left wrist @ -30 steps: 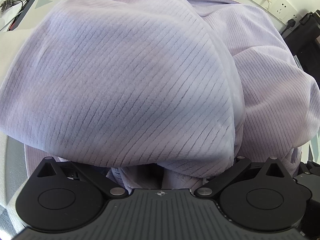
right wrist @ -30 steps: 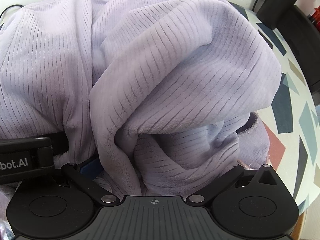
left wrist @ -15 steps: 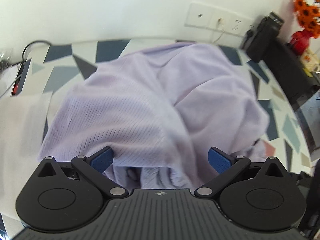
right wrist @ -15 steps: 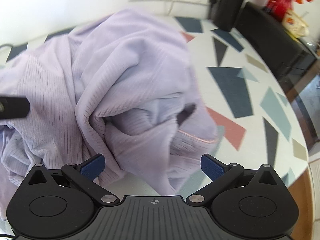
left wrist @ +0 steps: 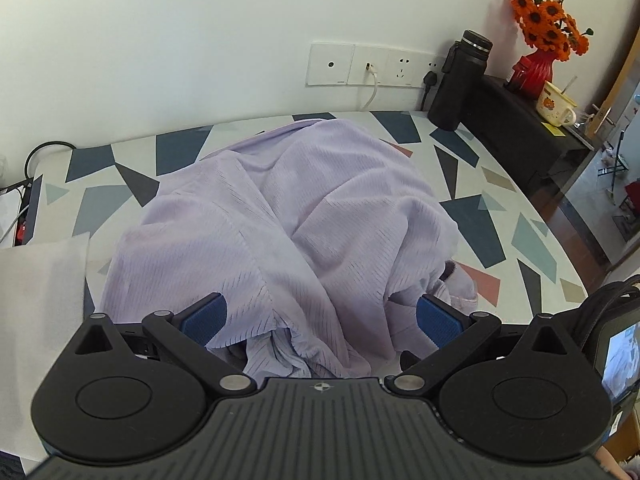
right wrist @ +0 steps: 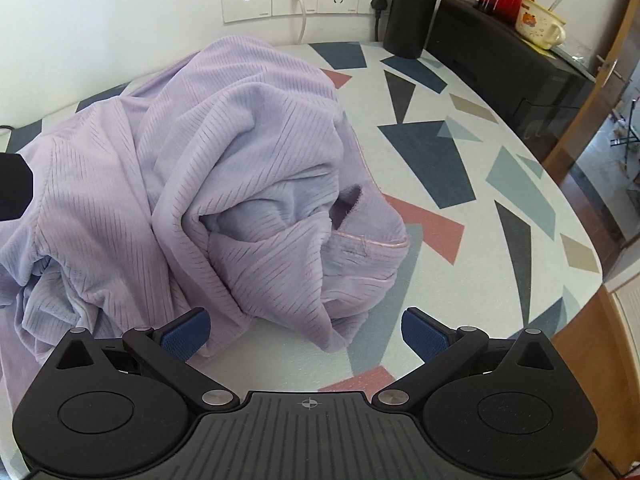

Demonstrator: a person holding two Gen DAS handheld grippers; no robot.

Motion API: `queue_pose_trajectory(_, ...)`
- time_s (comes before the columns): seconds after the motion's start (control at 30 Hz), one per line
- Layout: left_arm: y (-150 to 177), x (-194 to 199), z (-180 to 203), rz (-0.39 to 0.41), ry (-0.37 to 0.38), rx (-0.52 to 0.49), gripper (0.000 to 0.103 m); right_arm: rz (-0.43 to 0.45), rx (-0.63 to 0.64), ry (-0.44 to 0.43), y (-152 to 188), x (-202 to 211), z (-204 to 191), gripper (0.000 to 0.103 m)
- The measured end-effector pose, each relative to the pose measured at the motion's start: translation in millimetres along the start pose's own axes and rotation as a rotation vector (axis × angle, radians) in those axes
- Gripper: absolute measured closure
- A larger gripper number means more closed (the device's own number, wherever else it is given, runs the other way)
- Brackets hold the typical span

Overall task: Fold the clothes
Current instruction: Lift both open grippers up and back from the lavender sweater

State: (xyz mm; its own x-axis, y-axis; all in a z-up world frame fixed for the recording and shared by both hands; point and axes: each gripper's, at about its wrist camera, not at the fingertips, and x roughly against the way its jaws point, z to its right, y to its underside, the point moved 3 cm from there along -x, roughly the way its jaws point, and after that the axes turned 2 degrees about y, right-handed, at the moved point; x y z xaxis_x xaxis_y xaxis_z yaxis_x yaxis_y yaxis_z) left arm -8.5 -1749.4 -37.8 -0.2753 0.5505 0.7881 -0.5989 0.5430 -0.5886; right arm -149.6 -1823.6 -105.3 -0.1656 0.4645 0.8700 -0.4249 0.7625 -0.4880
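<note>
Lilac ribbed garment (right wrist: 224,168) heaped on table ahead of left gripper (left wrist: 320,316) and right gripper (right wrist: 306,330); both spread wide, empty.

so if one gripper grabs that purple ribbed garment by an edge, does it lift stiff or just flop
Probably flops: the lilac garment lies in soft, sagging folds, so the rest would likely trail. It looks plush, so the blue pads should grip it. Pushed, it would likely bunch on the table rather than slide whole.

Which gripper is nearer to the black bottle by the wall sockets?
Right. The right gripper is at the garment's bottle-side edge; the left gripper is farther from the black bottle, behind the lilac garment.
</note>
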Motion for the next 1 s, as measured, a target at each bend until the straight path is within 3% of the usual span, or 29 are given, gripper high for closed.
queue_pose_trajectory(0.7,1,1,-14,0.005,-0.064,0.012,0.000,0.004,-0.012,0.009,-11,-5,-8,0.001)
queue_pose_trajectory(1.0,2,9,-6,0.033,-0.003,-0.001,0.000,-0.034,-0.076,0.050,-6,-14,11,0.001)
